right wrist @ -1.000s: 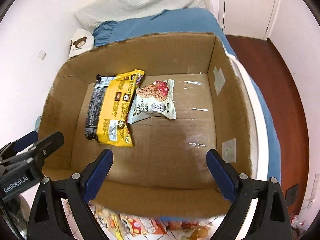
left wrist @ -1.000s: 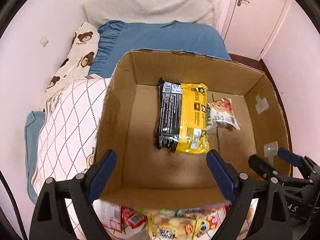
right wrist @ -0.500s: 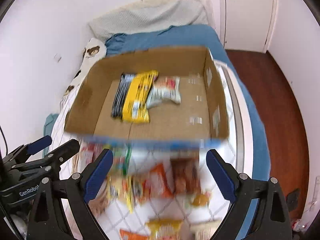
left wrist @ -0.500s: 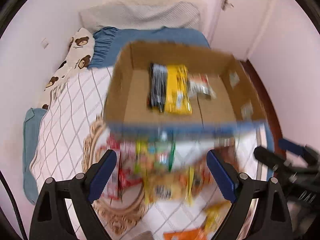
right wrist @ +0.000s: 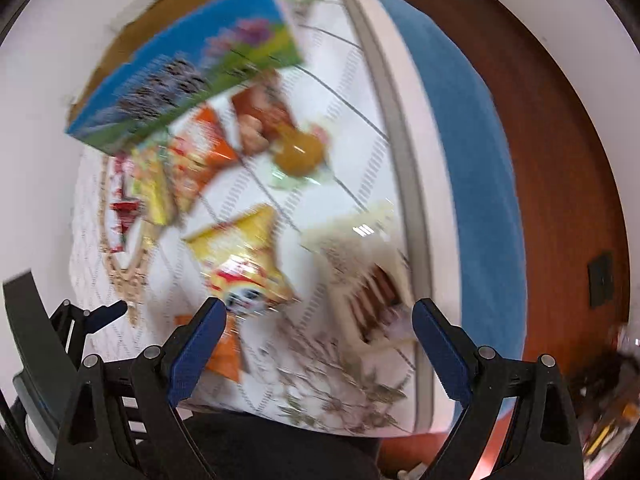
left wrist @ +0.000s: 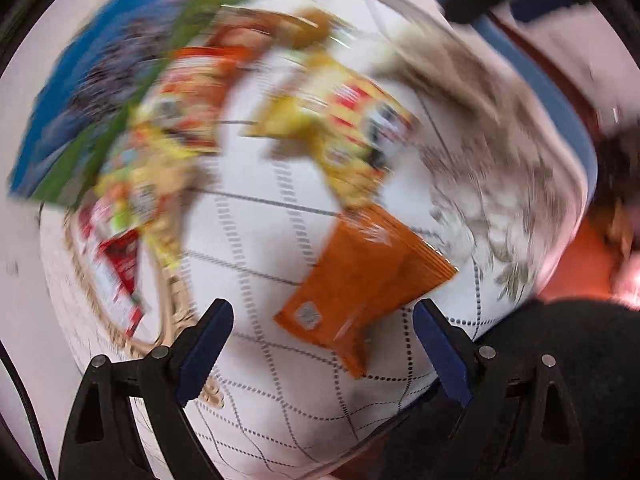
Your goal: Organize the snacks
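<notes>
The orange packet (left wrist: pixel 360 280) looks like matt foil or plastic film, lying on a quilted cloth bedspread (left wrist: pixel 280 380). Just beyond it, the yellow packet (left wrist: pixel 340 128) is glossy. The box (right wrist: pixel 192 68) is printed cardboard; the floor (right wrist: pixel 560 160) smooth wood.

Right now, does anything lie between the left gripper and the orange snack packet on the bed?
Nothing visible does. The left gripper hangs open just above the orange packet, which lies alone on the white quilt, uncovered; the yellow packet lies beyond it.
</notes>
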`<state>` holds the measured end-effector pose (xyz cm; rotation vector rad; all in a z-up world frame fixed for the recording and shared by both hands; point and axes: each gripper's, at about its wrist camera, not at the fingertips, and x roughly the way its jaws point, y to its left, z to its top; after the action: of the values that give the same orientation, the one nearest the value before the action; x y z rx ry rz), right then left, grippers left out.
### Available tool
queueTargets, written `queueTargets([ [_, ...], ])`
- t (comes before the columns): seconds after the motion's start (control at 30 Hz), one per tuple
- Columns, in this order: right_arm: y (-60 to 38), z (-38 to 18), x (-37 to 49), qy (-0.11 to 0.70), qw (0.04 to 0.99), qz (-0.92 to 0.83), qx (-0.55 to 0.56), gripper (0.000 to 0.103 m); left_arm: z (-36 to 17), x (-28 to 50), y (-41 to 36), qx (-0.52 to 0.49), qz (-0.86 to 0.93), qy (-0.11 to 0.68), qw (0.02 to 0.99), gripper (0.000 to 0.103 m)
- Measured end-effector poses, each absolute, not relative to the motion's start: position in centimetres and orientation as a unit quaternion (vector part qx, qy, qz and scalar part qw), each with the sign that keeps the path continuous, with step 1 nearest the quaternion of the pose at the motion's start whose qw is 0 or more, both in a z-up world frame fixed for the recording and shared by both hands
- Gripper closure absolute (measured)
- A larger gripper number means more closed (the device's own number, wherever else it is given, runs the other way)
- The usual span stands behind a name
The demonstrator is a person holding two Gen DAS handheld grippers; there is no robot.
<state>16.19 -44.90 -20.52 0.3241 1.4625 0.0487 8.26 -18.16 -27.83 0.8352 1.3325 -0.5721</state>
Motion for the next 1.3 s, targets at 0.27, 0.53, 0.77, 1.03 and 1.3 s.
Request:
queueTargets([
  [0.27,-44.7,-26.8,17.4,0.678,0.728,0.034,0.092,0.007,-31.4,9.5,-20.2,0.351,-0.262,0.611,0.659,0.048],
  [0.53,-44.9,-29.8,16.0,0.700,0.695,0.021,0.160,0.036,-32.2,14.4,-9.2,0.059,-0.084,0.736,0.669,0.053],
  [0.77,-42.7,-30.1,14.8,0.713,0.678,0.050,0.173,0.034,-32.5,15.8,-4.8,-0.094,-0.057,0.744,0.659,0.041],
  [1.03,-41.6,-30.9,15.8,0.715,0.678,0.047,0.165,0.033,-33.9,14.0,-7.1,-0.075,-0.059,0.748,0.656,0.040],
  [1.3,-41.6,-29.6,15.1,0.690,0.704,0.039,0.165,0.038,-30.7,12.6,-7.1,-0.068,-0.037,0.711,0.699,0.054],
])
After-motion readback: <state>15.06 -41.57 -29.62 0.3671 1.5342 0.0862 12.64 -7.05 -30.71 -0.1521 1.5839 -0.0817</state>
